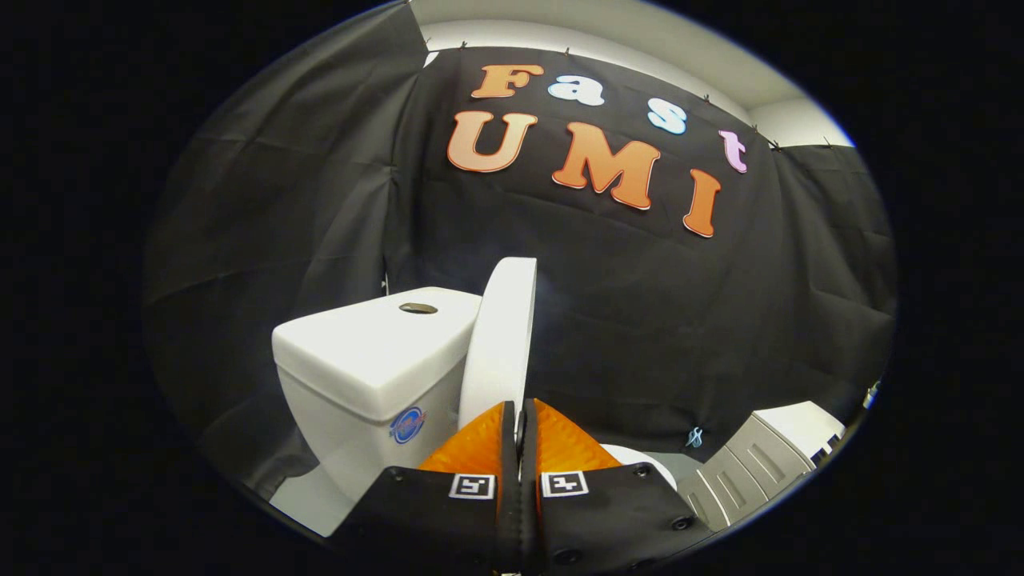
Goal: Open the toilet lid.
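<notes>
Black cloth backs a white ceramic toilet tank; its raised white plastic lid stands edge-on, pinched between the hand-held gripper's orange fingers.

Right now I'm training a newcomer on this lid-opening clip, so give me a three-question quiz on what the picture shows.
1. True or false: the toilet lid stands raised, close to upright beside the tank.
2. The gripper's orange fingers are: A) spread wide, B) closed together at the lid's lower edge, C) resting on the tank.
3. What sits on top of the tank?

Key: 1 true. 2 B; whether both fingers actually press on the lid cannot be told. 3 the flush button.
</notes>
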Motion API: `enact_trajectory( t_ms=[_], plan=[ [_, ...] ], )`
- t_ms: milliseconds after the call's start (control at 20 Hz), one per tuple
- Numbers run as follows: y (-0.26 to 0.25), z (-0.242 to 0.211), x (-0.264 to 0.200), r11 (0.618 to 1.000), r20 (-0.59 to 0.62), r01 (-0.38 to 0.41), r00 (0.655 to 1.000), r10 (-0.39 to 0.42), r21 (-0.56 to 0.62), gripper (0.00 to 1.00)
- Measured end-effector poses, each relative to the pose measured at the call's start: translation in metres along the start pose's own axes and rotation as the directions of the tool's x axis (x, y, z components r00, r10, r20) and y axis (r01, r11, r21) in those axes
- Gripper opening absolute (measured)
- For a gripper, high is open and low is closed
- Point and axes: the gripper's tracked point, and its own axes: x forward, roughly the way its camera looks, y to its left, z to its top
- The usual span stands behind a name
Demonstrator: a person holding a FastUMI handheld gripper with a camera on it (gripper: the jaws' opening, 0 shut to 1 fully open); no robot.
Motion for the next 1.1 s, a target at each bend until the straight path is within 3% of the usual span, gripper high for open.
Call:
enact_trajectory(
  t_ms=[650,750,850,900,1100],
  plan=[
    [0.026,0.002,0.002,0.998,0.003,0.002,1.000,-0.002,-0.064,0.08],
    [0.029,0.000,0.002,0.998,-0.013,-0.044,0.999,0.043,-0.034,0.11],
    [0.027,0.007,-0.004,0.998,0.009,-0.068,0.998,0.068,-0.010,0.20],
    [0.026,0.012,-0.008,0.996,0.021,-0.086,0.996,0.086,-0.004,0.20],
    [0.034,0.029,-0.023,0.976,0.072,-0.216,0.974,0.213,0.035,0.70]
  ],
)
